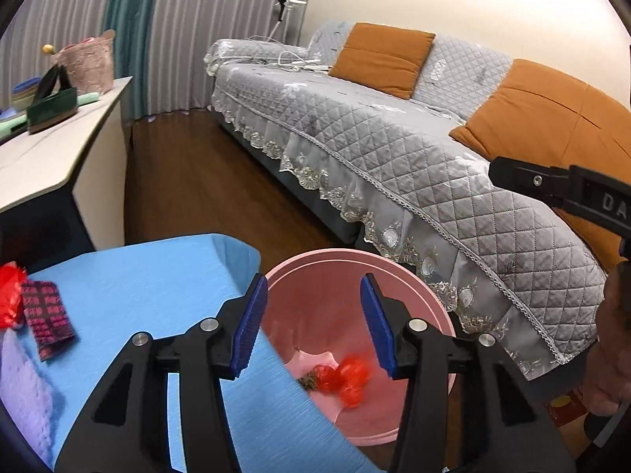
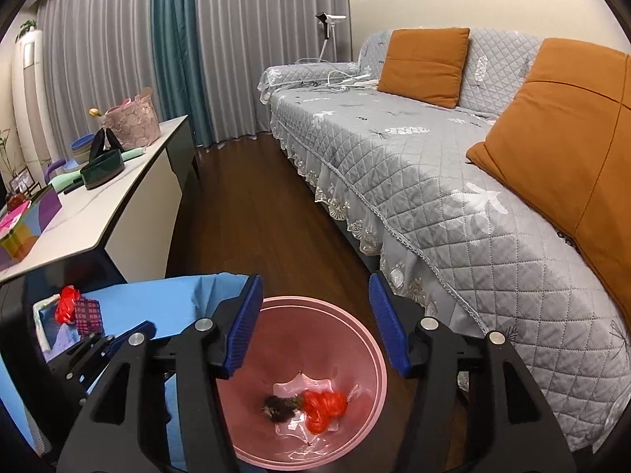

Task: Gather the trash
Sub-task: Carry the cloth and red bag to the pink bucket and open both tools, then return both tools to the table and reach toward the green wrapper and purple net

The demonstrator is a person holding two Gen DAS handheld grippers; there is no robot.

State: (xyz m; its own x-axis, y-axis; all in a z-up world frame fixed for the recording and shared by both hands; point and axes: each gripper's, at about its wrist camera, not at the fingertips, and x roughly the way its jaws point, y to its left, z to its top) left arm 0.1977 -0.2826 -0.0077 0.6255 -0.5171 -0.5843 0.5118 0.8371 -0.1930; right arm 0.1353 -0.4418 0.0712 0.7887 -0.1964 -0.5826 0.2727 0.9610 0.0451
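A pink trash bin (image 1: 430, 299) (image 2: 370, 339) stands on the floor between the blue table and the sofa. Inside it lie a crumpled red plastic scrap (image 1: 347, 378) (image 2: 325, 406) and a dark clump (image 2: 280, 406). My left gripper (image 1: 311, 319) is open and empty, above the bin's left rim. My right gripper (image 2: 315, 323) is open and empty, directly above the bin. On the blue table (image 1: 150, 287) (image 2: 157, 299) lie another red scrap (image 1: 10, 295) (image 2: 65, 303) and a pink-and-dark patterned wrapper (image 1: 47, 319) (image 2: 90, 317).
A grey quilted sofa (image 1: 394, 149) (image 2: 434, 181) with orange cushions (image 2: 426, 63) runs along the right. A white side table (image 1: 51, 149) (image 2: 110, 205) with bowls and a basket stands at left. Dark wood floor (image 2: 252, 213) lies between. A lilac cloth (image 1: 23, 394) lies on the blue table.
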